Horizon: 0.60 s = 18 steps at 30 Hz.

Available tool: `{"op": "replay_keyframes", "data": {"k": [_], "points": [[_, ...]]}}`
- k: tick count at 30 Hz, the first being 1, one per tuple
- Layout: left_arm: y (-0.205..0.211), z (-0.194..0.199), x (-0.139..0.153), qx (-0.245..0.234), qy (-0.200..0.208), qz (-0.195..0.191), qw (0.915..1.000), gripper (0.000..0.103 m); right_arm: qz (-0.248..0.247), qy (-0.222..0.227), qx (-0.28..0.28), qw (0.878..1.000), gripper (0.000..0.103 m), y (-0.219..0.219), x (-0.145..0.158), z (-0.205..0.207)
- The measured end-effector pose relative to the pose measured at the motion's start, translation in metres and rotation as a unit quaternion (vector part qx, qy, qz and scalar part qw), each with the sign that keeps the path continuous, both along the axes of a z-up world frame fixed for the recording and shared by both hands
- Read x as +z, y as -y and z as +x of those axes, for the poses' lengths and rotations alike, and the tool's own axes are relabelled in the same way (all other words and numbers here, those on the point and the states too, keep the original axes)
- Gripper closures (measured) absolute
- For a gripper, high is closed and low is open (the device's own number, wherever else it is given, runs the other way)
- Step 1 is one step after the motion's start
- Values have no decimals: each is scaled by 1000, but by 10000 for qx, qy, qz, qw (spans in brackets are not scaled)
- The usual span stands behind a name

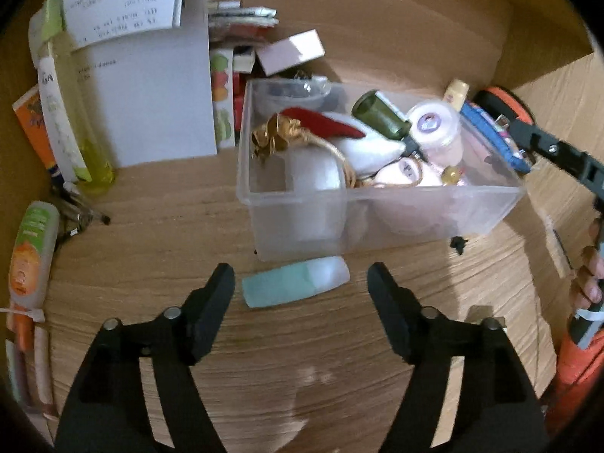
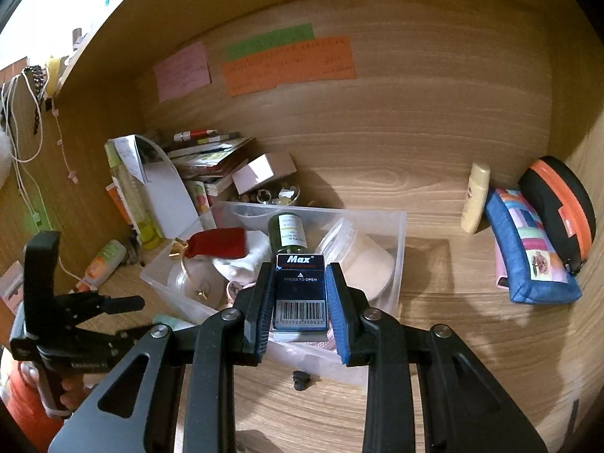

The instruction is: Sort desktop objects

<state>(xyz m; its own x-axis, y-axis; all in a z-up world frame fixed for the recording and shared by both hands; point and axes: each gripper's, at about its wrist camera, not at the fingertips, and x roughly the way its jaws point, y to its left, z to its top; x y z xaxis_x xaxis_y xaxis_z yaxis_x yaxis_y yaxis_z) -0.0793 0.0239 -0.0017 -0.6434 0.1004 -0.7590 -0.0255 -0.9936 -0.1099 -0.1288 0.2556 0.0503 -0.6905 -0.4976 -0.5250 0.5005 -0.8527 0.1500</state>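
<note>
- Blue-padded jaws of the right gripper are pinching a dark blue "Max" staple box by its long sides, hanging over the near rim of the clear plastic bin.
- Letting go here is risking a miss: the box is sitting over the near wall, so it could be tipping off the rim onto the wooden desk instead of dropping inside.
- Inside, the bin is crowded; the green glass bottle is lying just beyond the box and could be getting knocked.
- Black fingers of the left gripper are standing spread and empty, with a pale teal tube lying between them on the desk, just near the bin's front wall.
- Closing on its rounded body could be squirting it sideways or against the bin.
</note>
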Motion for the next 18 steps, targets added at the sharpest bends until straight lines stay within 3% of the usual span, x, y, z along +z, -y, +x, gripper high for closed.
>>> {"op": "replay_keyframes", "data": {"k": [4,9,18], "points": [[-11,-8,-7,113,154,-104,9998,30,2,-11,28,10000,78,2,0,-1],[-26,-16,-18,401,303,-707,9962,29,7,5,74,10000,78,3,-3,-1],[-26,-14,-25,558,369,-718,9952,30,-27,-34,195,9998,78,6,-3,1]]}}
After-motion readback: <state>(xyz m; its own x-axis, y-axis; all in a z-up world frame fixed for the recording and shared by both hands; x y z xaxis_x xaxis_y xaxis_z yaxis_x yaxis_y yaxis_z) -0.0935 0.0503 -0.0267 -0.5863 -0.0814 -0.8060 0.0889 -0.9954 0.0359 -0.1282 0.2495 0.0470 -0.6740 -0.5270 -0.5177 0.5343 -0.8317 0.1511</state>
